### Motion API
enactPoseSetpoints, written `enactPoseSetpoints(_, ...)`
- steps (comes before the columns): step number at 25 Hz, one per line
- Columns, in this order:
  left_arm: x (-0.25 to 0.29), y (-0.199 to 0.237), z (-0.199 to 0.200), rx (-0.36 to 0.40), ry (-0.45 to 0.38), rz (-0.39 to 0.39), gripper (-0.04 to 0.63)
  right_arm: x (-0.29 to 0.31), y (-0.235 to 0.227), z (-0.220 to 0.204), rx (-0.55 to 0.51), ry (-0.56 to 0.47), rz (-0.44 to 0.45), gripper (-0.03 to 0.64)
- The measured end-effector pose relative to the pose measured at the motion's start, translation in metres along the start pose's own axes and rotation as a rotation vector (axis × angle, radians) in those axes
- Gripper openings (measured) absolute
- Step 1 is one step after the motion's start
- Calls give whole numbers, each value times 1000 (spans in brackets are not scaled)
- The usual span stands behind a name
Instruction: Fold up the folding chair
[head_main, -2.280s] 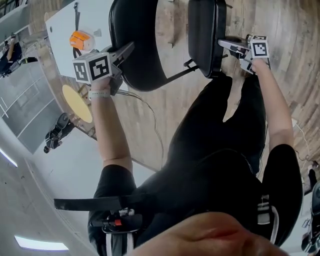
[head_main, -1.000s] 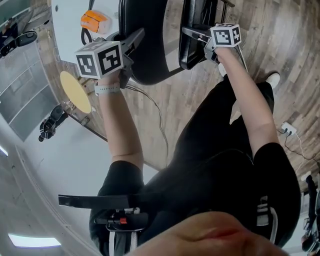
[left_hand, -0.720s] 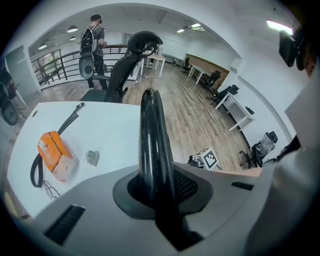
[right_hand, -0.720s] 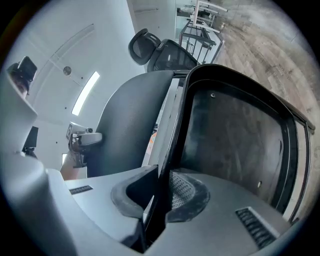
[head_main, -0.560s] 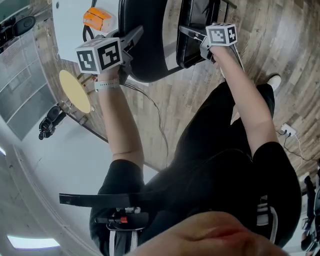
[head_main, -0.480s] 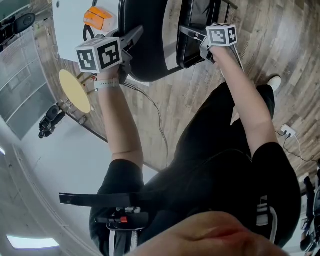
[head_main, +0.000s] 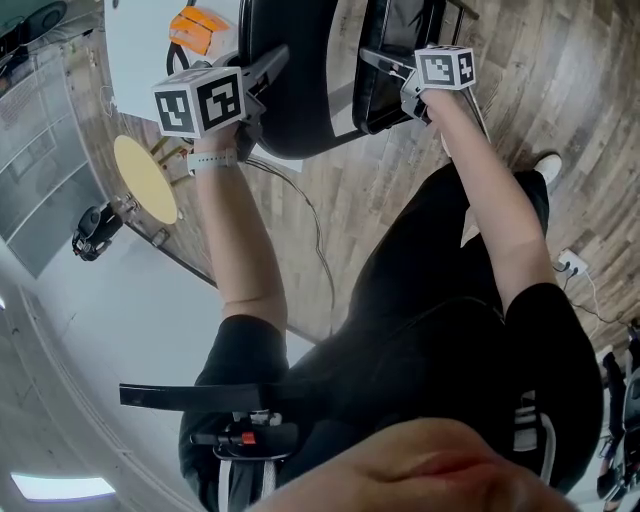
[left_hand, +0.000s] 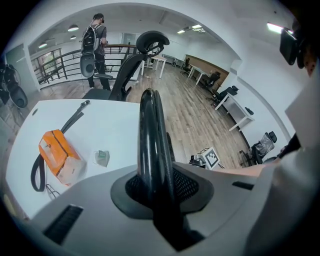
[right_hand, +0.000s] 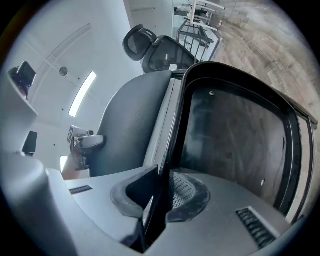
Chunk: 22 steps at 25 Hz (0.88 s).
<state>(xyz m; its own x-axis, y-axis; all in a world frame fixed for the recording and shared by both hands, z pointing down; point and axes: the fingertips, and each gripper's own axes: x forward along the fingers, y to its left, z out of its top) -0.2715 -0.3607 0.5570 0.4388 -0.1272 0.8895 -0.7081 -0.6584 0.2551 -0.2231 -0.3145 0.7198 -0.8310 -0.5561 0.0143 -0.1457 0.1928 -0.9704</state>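
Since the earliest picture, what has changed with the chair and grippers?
The right gripper swung its framed chair panel leftward toward the rounded panel, narrowing the gap. Both grips stayed; the left gripper is opening its jaws, the rounded panel's rim between them.

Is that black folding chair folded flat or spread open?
Nearly folded, not flat: in the head view the two black panels of the folding chair stand close together, a strip of floor showing between them.

Head view looks steeply down; both gripper views close-up along jaws; all share folding chair (head_main: 295, 90).
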Motion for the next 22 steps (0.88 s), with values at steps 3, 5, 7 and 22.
enactPoseSetpoints(3, 0, 2, 2, 15, -15, 35, 91, -1, -1, 2, -24, -8, -23, 49)
enactPoseSetpoints(5, -5, 6, 5, 15, -53, 69, 157, -4, -2, 2, -45, -13, -48, 61)
enactPoseSetpoints(7, -18, 12, 11, 17, -106, 120, 188, -14, 0, 2, -53, -22, -70, 133)
enactPoseSetpoints(22, -111, -124, -29, -8, -568, 86, 194, -224, 145, 3, -489, 45, -201, 181)
